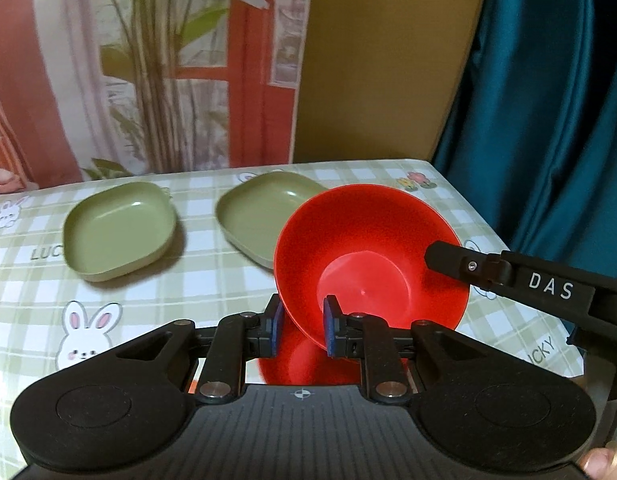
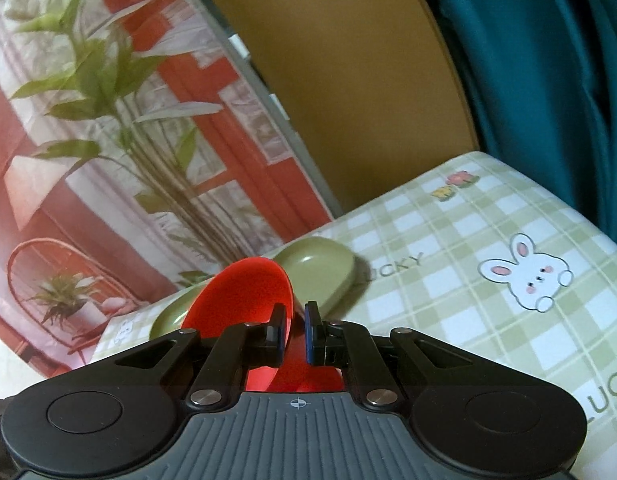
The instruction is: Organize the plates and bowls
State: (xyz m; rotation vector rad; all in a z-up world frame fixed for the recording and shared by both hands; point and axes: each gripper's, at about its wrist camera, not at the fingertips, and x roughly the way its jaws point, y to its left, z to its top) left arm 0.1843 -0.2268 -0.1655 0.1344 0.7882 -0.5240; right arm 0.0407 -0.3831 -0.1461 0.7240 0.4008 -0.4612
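Observation:
A red bowl (image 1: 368,256) is held tilted above the table, and both grippers grip its rim. My left gripper (image 1: 302,330) is shut on its near rim. My right gripper (image 2: 294,330) is shut on its right rim; one of its fingers (image 1: 448,260) reaches in from the right in the left wrist view. The bowl also shows in the right wrist view (image 2: 240,296). Two green squarish plates lie on the table: one at the left (image 1: 118,232) and one (image 1: 260,216) partly behind the bowl. Both plates (image 2: 316,268) show in the right wrist view, the other one (image 2: 170,314) low behind the bowl.
The table has a green checked cloth with rabbit prints (image 1: 228,280). A printed backdrop (image 1: 148,60) and a cardboard panel (image 1: 380,60) stand at the table's far edge. A teal curtain (image 1: 556,100) hangs past the right edge.

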